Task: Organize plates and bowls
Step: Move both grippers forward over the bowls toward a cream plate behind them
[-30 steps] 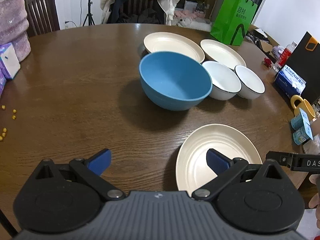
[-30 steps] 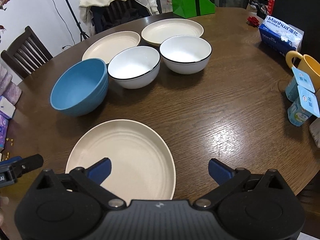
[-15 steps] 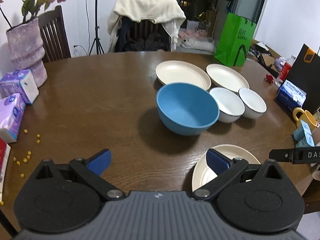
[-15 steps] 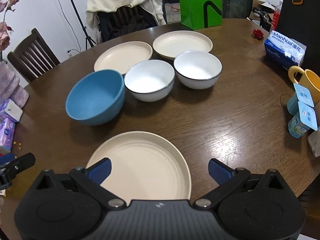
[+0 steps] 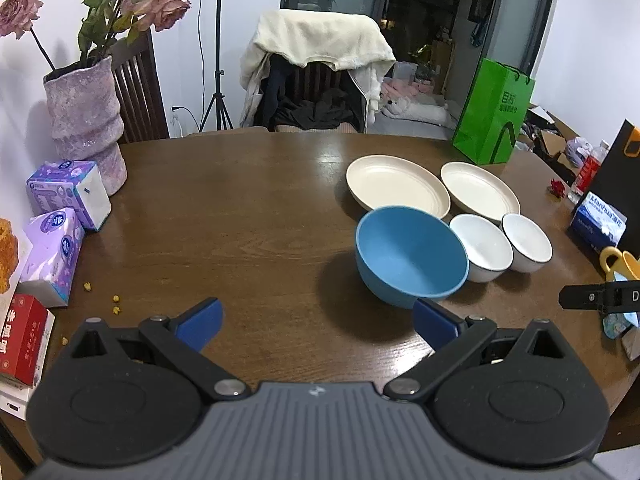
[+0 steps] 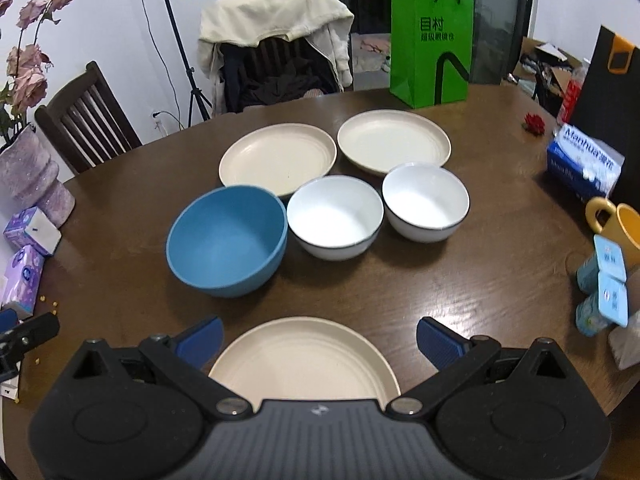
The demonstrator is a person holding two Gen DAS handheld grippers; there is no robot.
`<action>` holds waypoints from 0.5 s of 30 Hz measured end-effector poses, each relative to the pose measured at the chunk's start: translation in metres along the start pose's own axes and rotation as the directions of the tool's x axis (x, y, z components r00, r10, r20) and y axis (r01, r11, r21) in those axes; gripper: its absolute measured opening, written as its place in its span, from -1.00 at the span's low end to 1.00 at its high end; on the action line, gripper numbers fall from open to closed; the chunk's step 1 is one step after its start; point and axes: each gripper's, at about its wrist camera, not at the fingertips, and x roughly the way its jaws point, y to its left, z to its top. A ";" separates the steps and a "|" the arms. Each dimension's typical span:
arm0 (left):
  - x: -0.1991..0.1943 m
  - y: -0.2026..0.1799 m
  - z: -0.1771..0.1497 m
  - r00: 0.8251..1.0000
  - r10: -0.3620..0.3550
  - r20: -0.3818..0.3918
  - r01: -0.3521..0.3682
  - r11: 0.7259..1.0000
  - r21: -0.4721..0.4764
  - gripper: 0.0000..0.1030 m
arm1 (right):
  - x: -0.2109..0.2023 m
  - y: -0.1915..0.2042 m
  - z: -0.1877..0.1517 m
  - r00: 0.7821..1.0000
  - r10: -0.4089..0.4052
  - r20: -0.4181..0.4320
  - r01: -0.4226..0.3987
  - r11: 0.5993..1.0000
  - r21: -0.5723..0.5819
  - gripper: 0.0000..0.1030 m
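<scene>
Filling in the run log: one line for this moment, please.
left gripper: open, empty | right gripper: open, over plate | bowls: unstacked

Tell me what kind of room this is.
Most likely a home dining area: a round wooden table with cream plates and bowls, dining chairs, one draped with clothing, and a vase of flowers.

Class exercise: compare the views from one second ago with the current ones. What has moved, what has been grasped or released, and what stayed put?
Both claws pulled up and back from the table: the left claw and right claw now see more of the room. The near plate has dropped out of the left view. Nothing was grasped or released; both stay open. The blue bowl, the two white bowls and the far plates have not moved.
</scene>
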 end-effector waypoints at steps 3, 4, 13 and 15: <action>0.001 0.000 0.008 1.000 0.003 0.006 -0.003 1.000 -0.002 1.00 | 0.000 0.001 0.010 1.000 -0.001 0.003 0.001 1.000 -0.005 1.00; 0.001 0.000 0.010 1.000 0.004 0.009 -0.004 1.000 -0.003 1.00 | 0.000 0.000 0.014 1.000 0.002 0.001 -0.002 1.000 -0.004 1.00; 0.005 -0.014 0.036 0.999 0.004 0.037 -0.005 1.000 0.023 1.00 | 0.003 0.001 0.041 1.000 0.009 0.020 -0.009 0.999 -0.039 1.00; 0.007 -0.018 0.042 0.999 0.003 0.043 -0.004 1.000 0.029 1.00 | 0.006 0.000 0.047 1.000 0.014 0.018 -0.013 0.999 -0.043 1.00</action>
